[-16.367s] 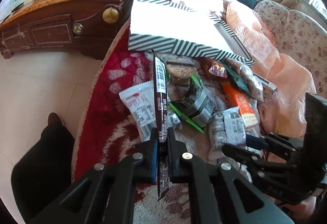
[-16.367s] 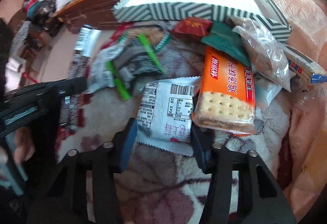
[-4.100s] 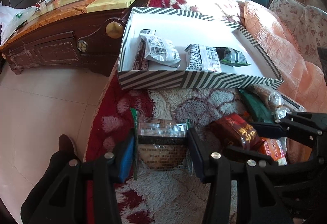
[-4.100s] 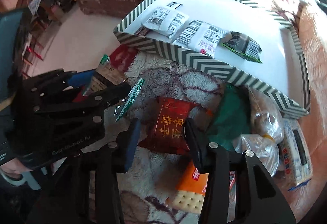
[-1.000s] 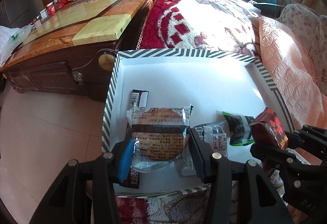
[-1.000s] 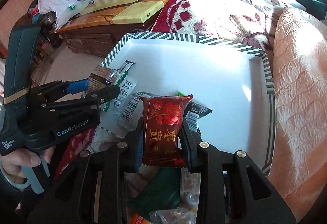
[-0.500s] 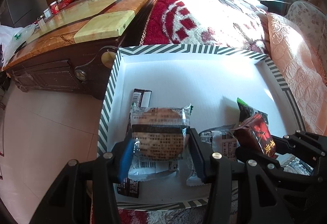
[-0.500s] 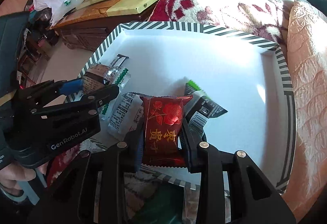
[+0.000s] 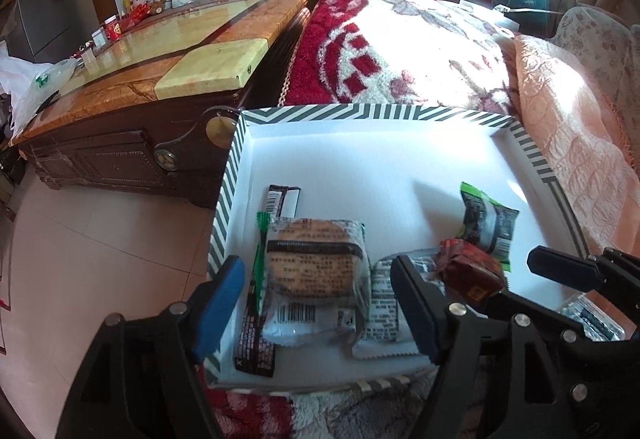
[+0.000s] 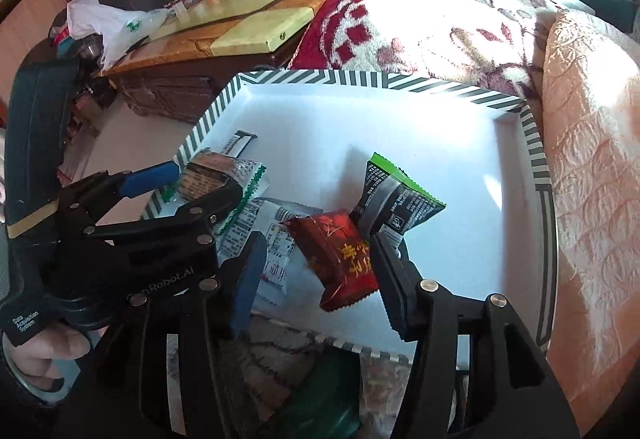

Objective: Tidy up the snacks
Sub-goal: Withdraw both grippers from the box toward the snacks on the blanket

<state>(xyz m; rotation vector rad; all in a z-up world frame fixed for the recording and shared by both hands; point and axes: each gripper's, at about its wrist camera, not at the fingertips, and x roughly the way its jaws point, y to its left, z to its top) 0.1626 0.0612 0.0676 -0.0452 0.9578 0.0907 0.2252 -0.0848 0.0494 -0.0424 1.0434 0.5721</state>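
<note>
left wrist view, left hand-held gripper (image 9: 316, 303): ours is spread wide and gripping nothing; the biscuit pack (image 9: 314, 275) lies between the fingers, lower middle of the frame, flat in the striped box (image 9: 228, 183).

left wrist view, pile-up: the biscuit pack sits on a long dark bar (image 9: 260, 303) and beside a white packet (image 9: 382, 307), all crammed in the box's near left corner. If we pull back low, a finger could snag the clear wrapper and drag it out over the near rim.

left wrist view, right side: the red snack pack (image 9: 468, 271) shows at lower right, next to the green-and-black pack (image 9: 486, 223).

right wrist view, right hand-held gripper (image 10: 316, 271): wide open too. The red snack pack is tilted between the fingers, and we can't tell if its edge touches the right finger or has any grip on it.

right wrist view, risk: the red pack leans on the white packet and the green-and-black pack, so we'd guess it could slide or tip.

right wrist view, crowding: the left hand-held gripper is just beside ours at left centre, so a bump is possible. More snacks lie outside the box at the bottom of the frame, so we're not done.
</note>
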